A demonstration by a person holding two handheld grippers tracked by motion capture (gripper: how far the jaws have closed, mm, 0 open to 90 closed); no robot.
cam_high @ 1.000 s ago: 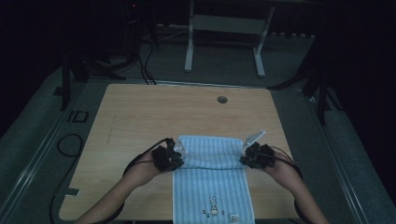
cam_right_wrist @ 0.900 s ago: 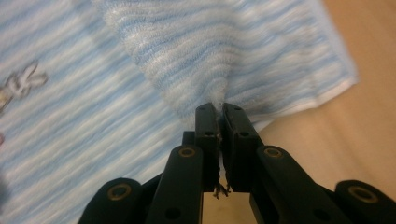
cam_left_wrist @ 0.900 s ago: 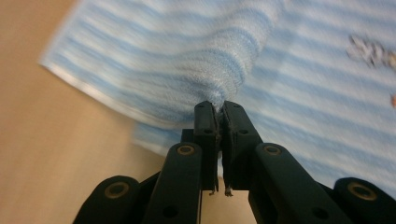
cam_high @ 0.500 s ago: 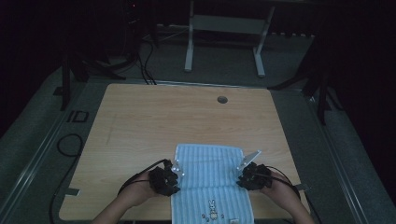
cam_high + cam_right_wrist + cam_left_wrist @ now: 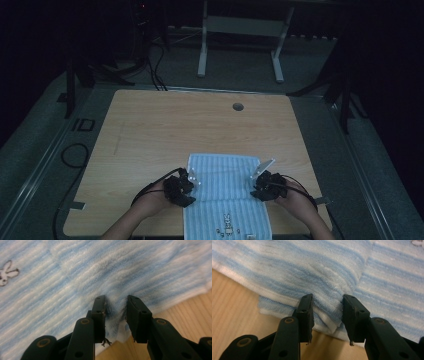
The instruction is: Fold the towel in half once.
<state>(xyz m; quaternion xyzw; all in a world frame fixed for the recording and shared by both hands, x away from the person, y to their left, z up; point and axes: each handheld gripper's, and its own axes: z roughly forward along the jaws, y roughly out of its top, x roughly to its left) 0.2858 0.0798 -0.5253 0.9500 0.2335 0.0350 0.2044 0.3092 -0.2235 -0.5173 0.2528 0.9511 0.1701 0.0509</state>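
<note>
The left gripper (image 5: 325, 312) has its jaws closed on a bunched fold at the towel's (image 5: 225, 195) left edge, with cloth pinched up between the pads; the right gripper (image 5: 115, 315) likewise clamps a small ridge of cloth at the right edge, so each holds the towel rather than standing empty. In the high view the left gripper (image 5: 180, 189) and right gripper (image 5: 267, 186) sit at opposite side edges, roughly level with each other, about where a folded-over far layer meets the near part that carries the small printed rabbit (image 5: 227, 220). The likeliest trouble, as I judge it, is an uneven fold: each grip takes only a thin bite near the hem, so one side could slip free if the pull is sharp, or a jaw may have caught only the top layer and leave the lower one behind, skewing the edges. Pulling one hand faster than the other would twist the cloth. The towel lies on the table (image 5: 150, 135) at its near edge, between the hands, its long axis running away from the person, near end overhanging the table's front.
</note>
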